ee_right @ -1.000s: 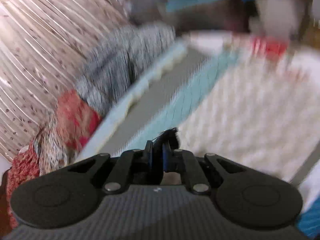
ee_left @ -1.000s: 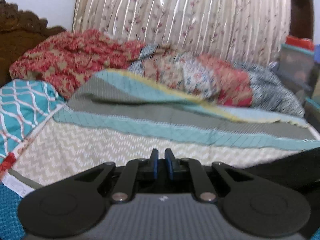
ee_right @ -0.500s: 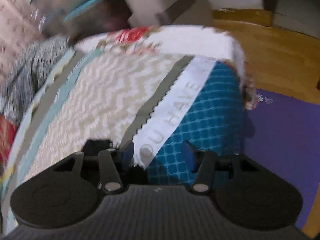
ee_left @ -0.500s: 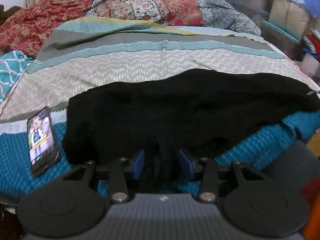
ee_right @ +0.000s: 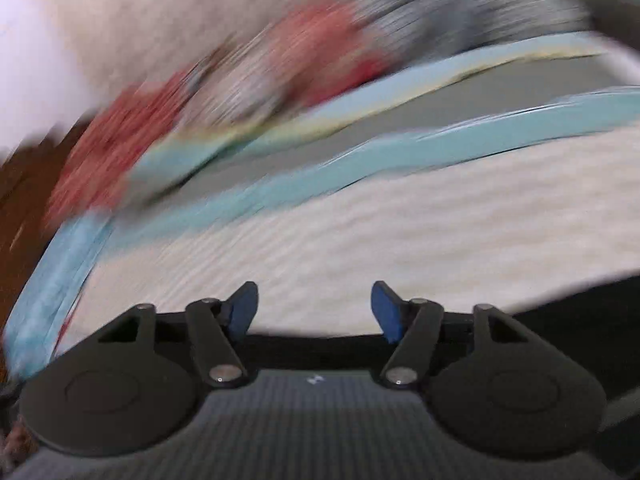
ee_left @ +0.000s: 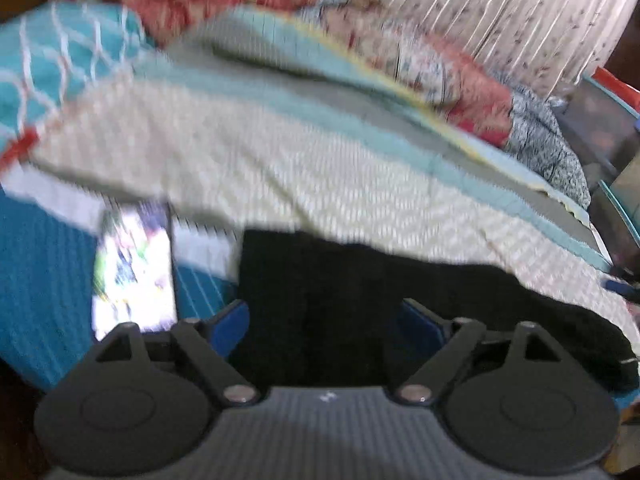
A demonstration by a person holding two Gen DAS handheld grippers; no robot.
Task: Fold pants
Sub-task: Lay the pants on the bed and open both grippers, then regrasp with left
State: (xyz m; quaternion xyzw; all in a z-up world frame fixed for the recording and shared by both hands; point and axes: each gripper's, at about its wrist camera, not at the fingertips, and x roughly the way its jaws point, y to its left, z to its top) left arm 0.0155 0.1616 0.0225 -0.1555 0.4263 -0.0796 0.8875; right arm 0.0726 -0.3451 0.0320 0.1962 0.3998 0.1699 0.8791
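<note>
Black pants point(ee_left: 400, 292) lie spread across the near part of the bed, running from centre to the right edge in the left wrist view. My left gripper point(ee_left: 326, 320) hovers just over their near left part, its jaws wide and still opening; the blue pads point(ee_left: 234, 326) do not press the cloth. In the blurred right wrist view a strip of the black pants point(ee_right: 560, 312) shows low at the right. My right gripper point(ee_right: 314, 308) is over the pale bedspread, its jaws opening with nothing between them.
A lit phone point(ee_left: 134, 272) lies on the blue quilt point(ee_left: 44, 272) left of the pants. The striped bedspread point(ee_left: 320, 160) covers the bed, with patterned pillows and blankets point(ee_left: 460, 80) heaped at the back. A curtain point(ee_left: 500, 12) hangs behind. Storage boxes point(ee_left: 604, 120) stand at right.
Both grippers were shut a second ago and have opened wide. The left view has swung and come closer to the pants. The right view has swept from the bed's corner back over the bedspread.
</note>
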